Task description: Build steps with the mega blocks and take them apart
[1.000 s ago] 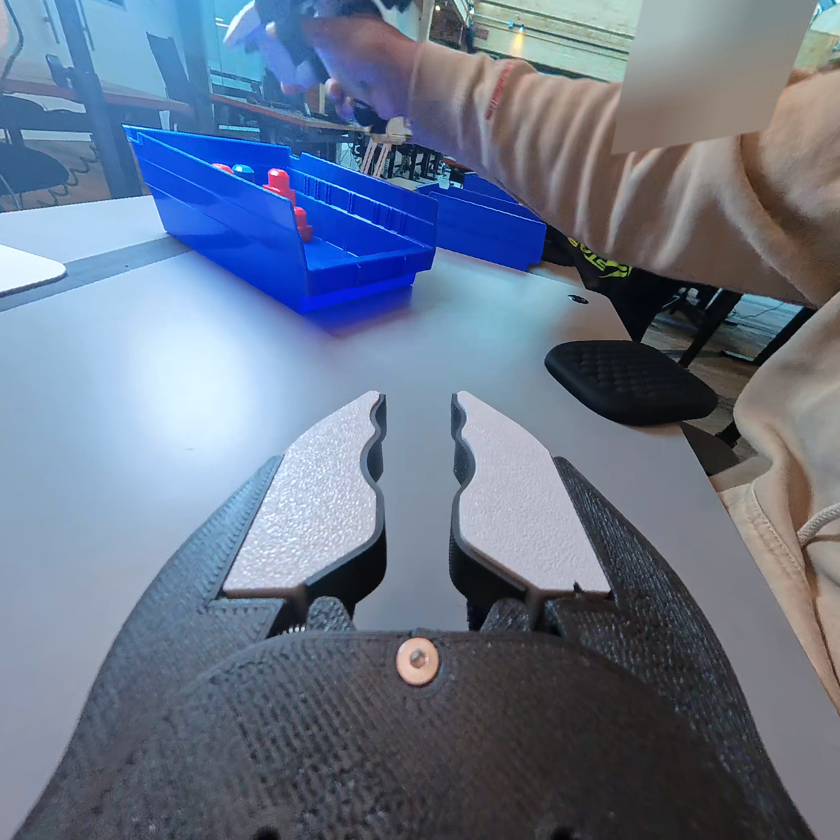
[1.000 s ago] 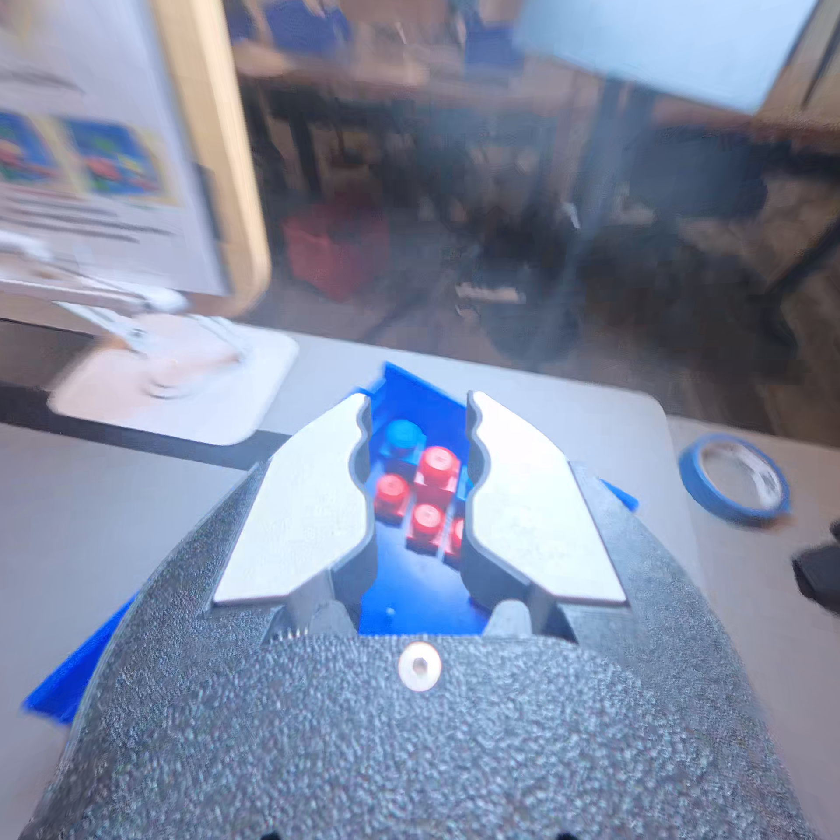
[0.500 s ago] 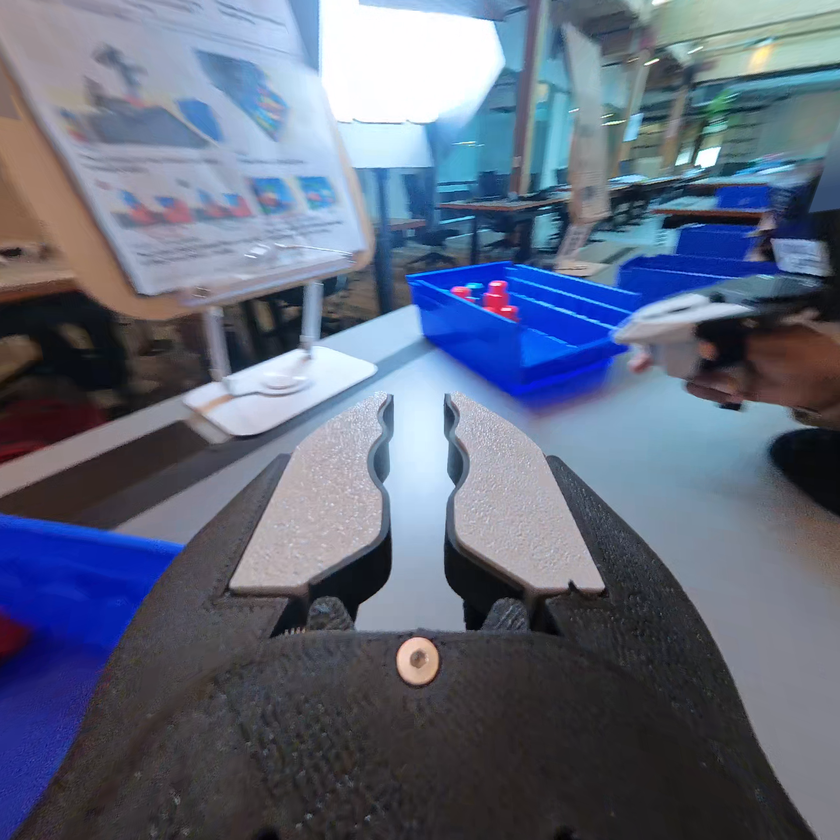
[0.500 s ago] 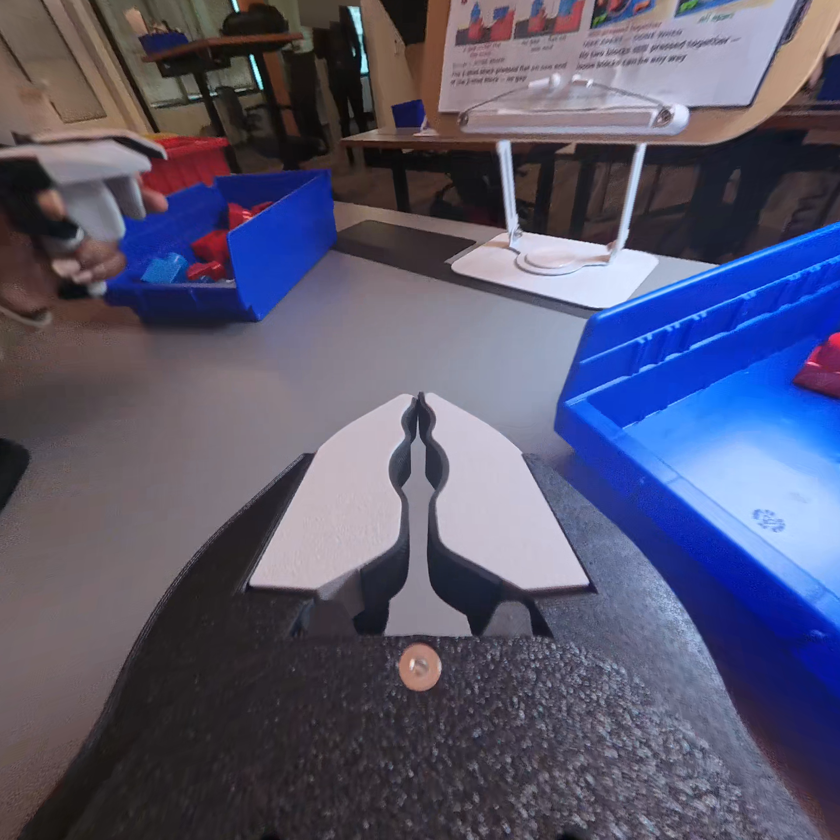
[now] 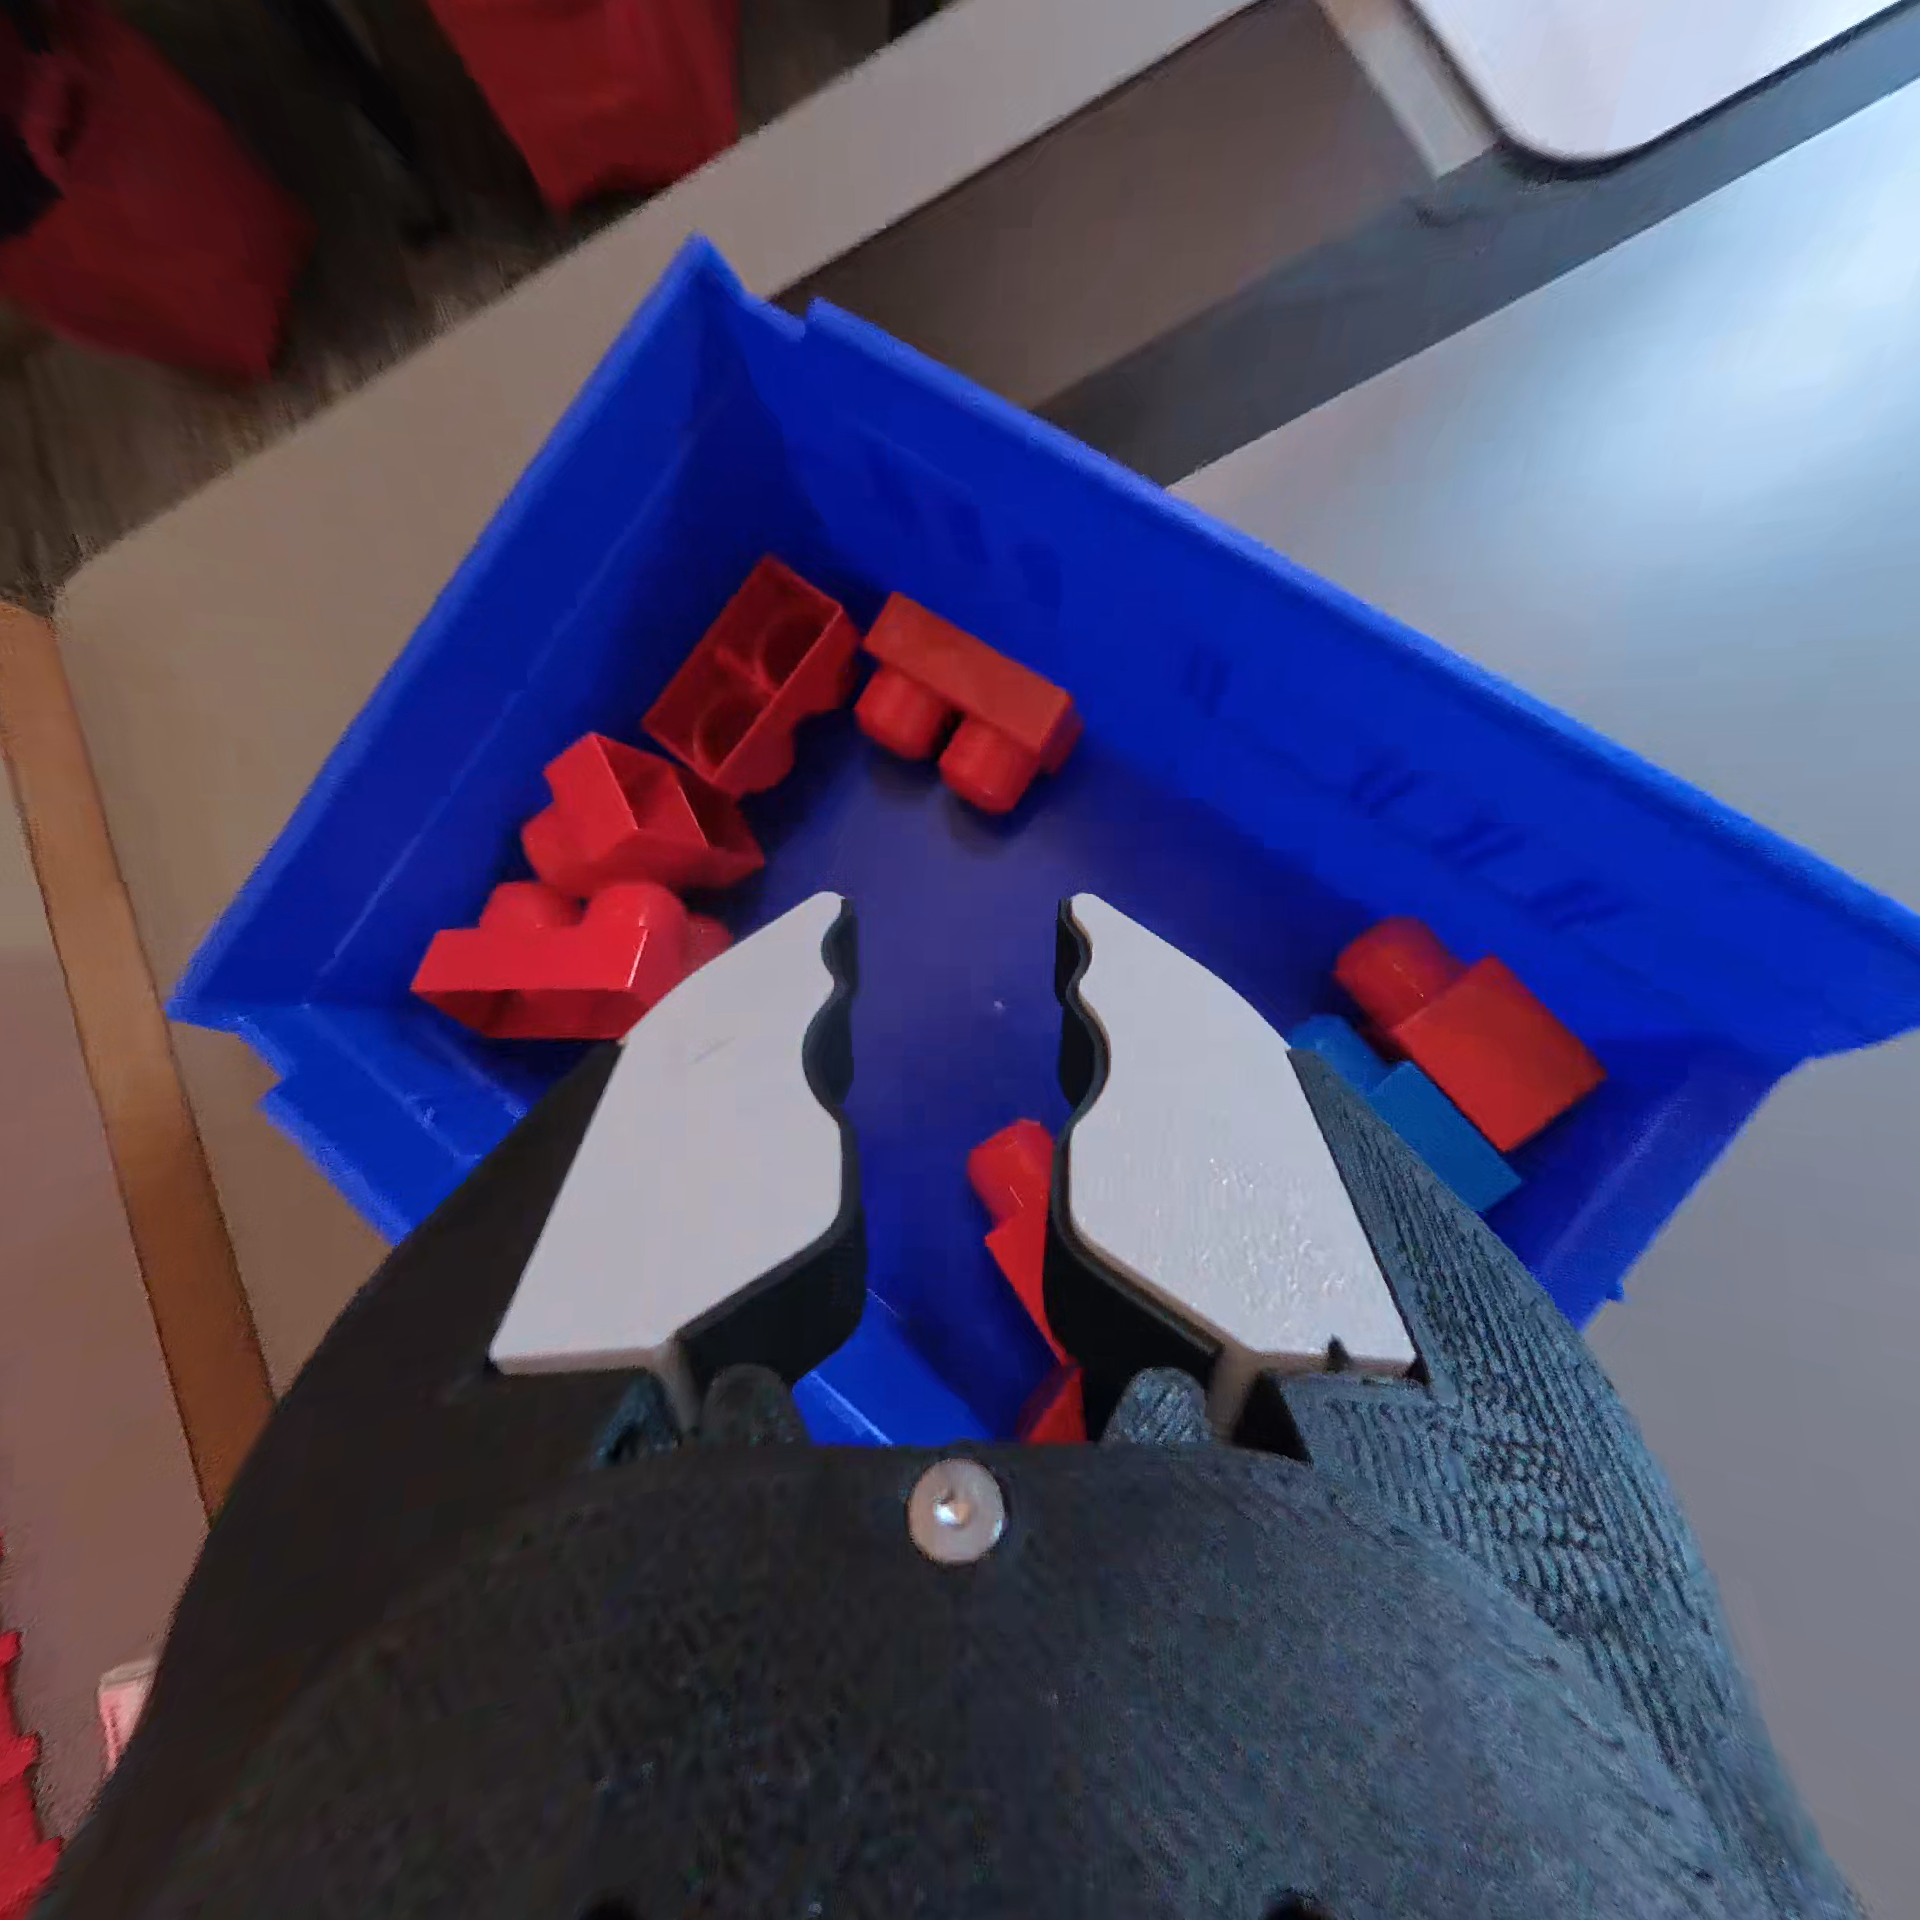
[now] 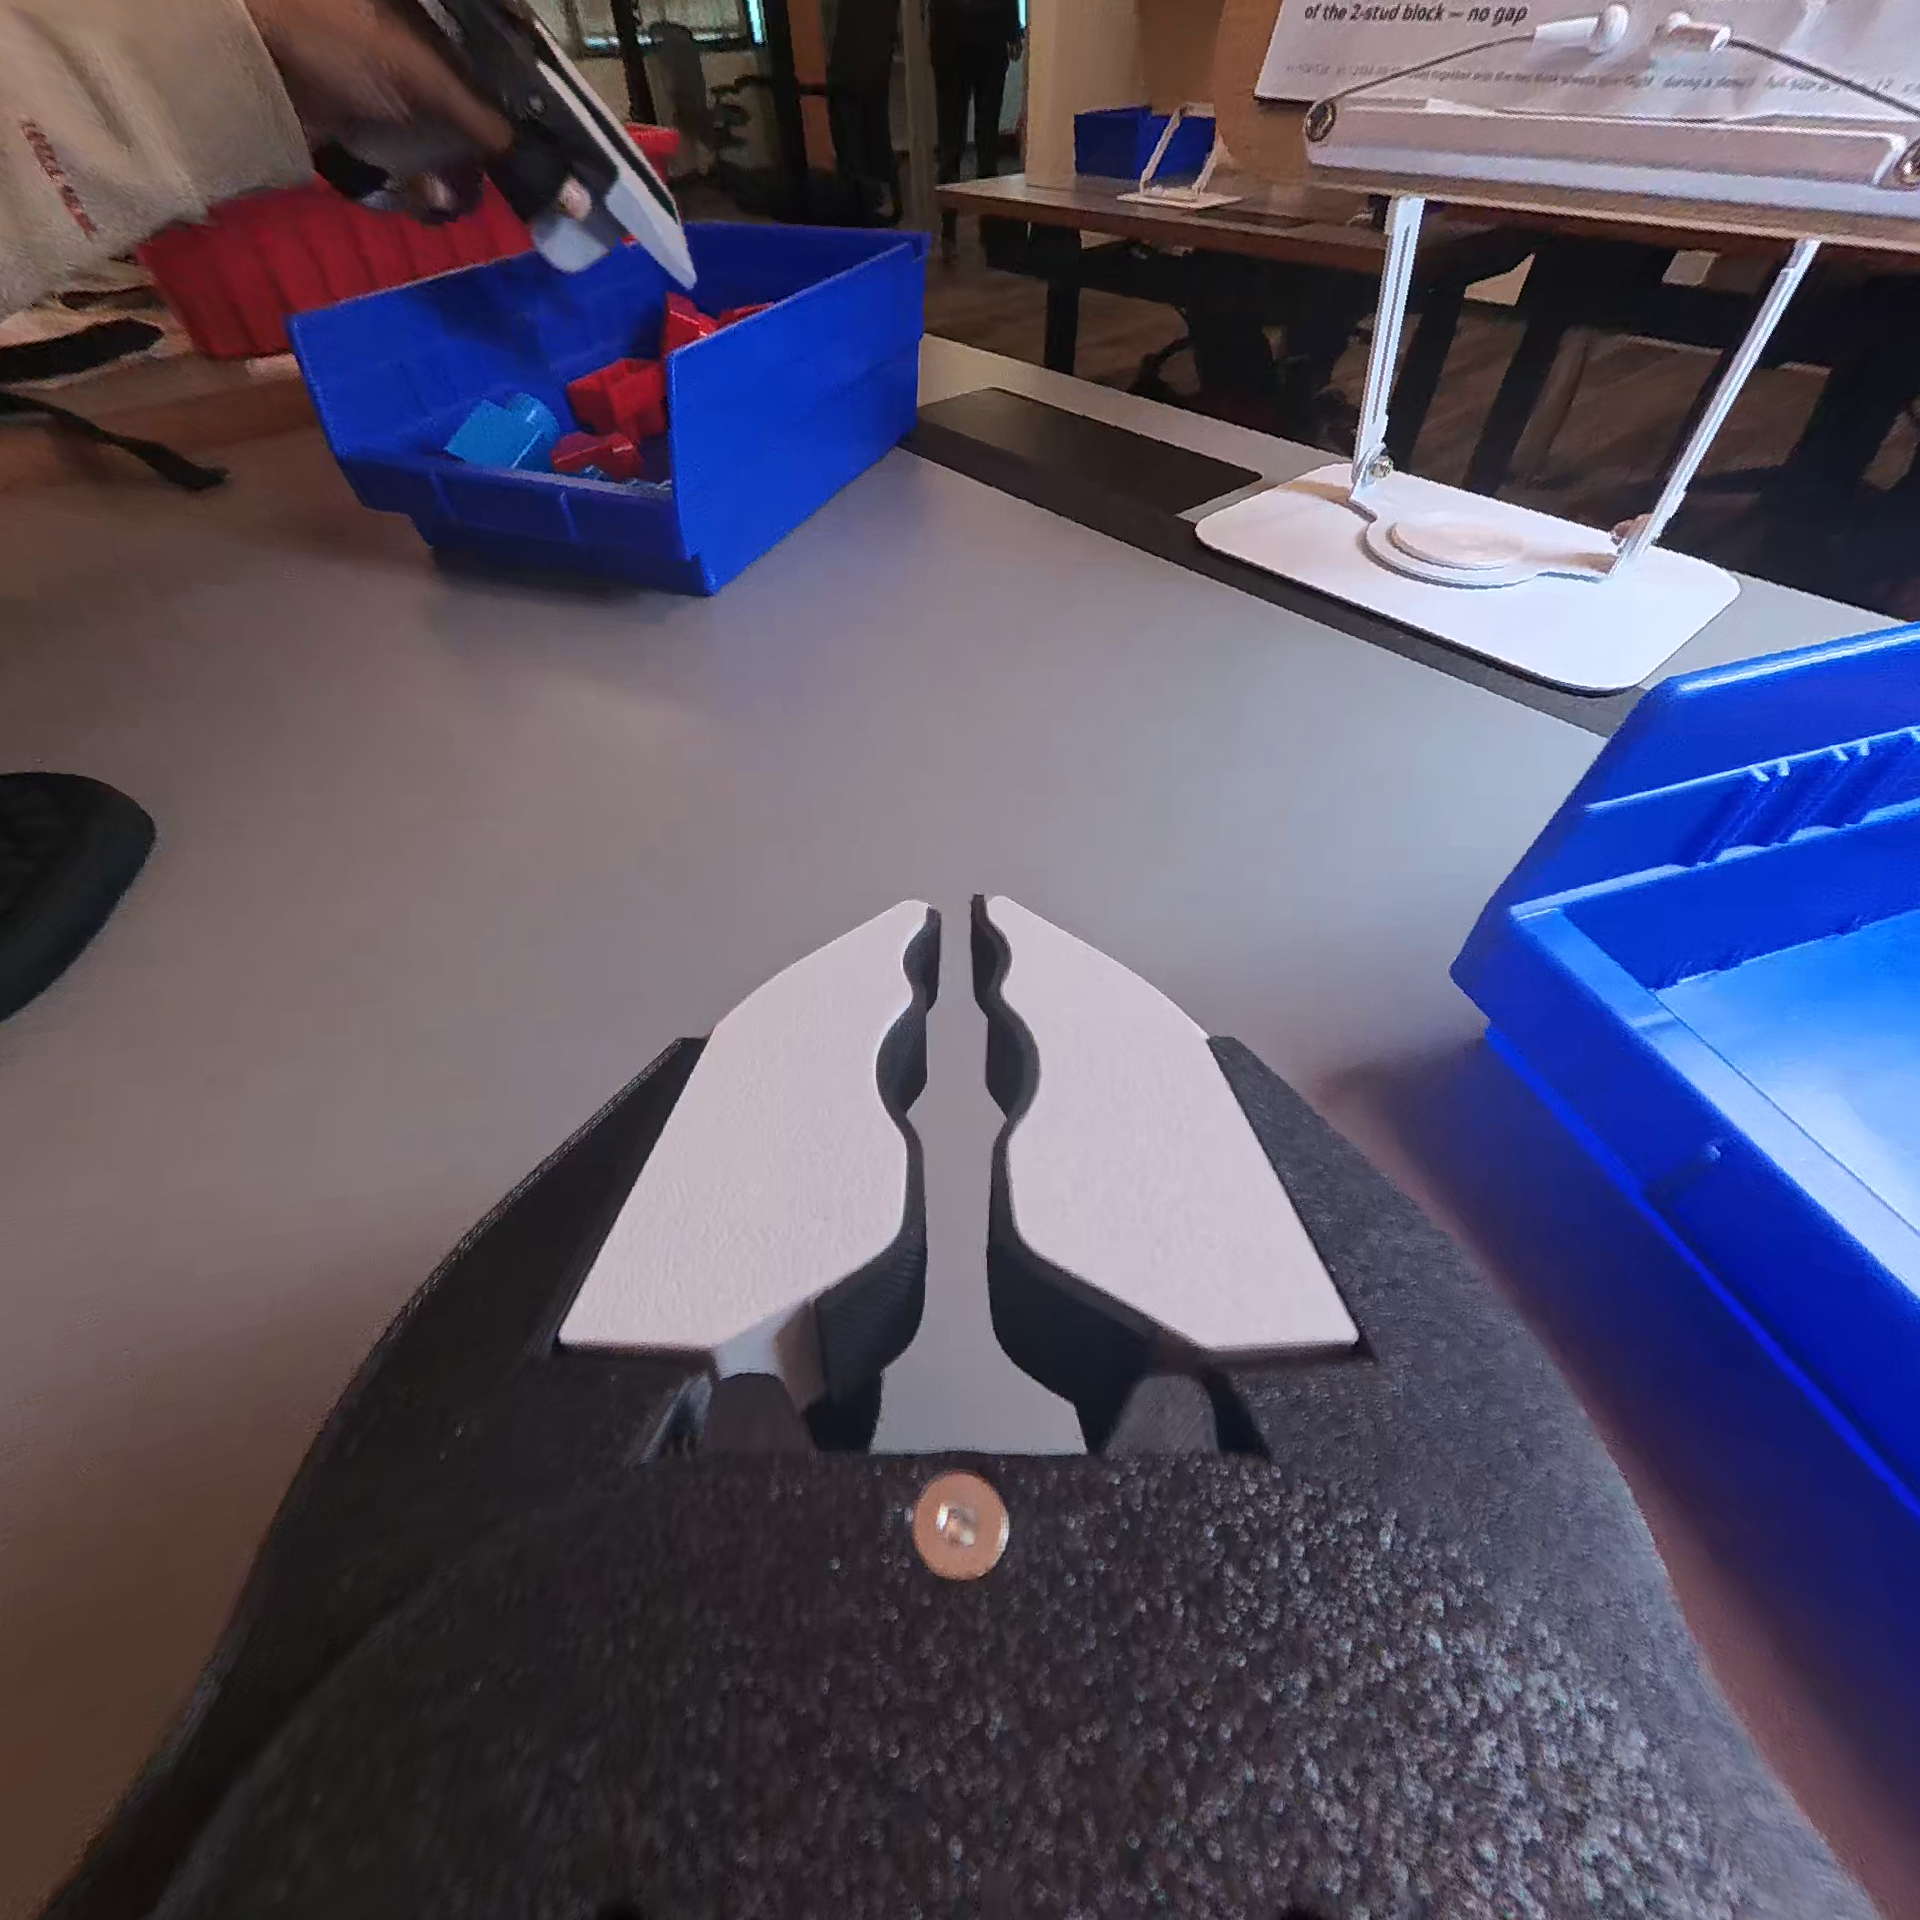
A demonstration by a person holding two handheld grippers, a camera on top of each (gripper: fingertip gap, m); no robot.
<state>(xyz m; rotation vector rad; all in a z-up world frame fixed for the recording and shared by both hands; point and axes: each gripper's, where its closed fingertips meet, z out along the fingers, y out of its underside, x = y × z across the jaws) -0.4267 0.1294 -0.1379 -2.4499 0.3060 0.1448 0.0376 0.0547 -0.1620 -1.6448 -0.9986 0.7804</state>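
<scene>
In the left wrist view a blue bin point(image 5: 1091, 582) holds several red mega blocks, among them a hollow-side-up one point(image 5: 758, 686), a two-stud one point(image 5: 966, 707) and one point(image 5: 1465, 1029) lying on a blue block point(image 5: 1434, 1132). My left gripper point(image 5: 956, 920) is open and empty, pointing down into the bin; a red block point(image 5: 1013, 1184) lies under its right finger. My right gripper point(image 6: 956, 912) hovers low over the grey table, empty, with only a narrow slit between the tips. The right wrist view shows the left gripper point(image 6: 623, 229) over that bin point(image 6: 790, 416).
A second blue bin point(image 6: 1558, 997) stands close on the right of my right gripper. A white stand base point(image 6: 1475, 592) with a clipped sheet is at the back. A black pad point(image 6: 52, 873) lies at the table's left edge. A red crate point(image 5: 613, 94) sits on the floor. The left gripper's tips are roughly 50 centimetres from the right gripper's.
My left gripper has swung from looking across the table to pointing down into the bin, its jaws wider apart. My right gripper has held its place; its tips have parted by a slit.
</scene>
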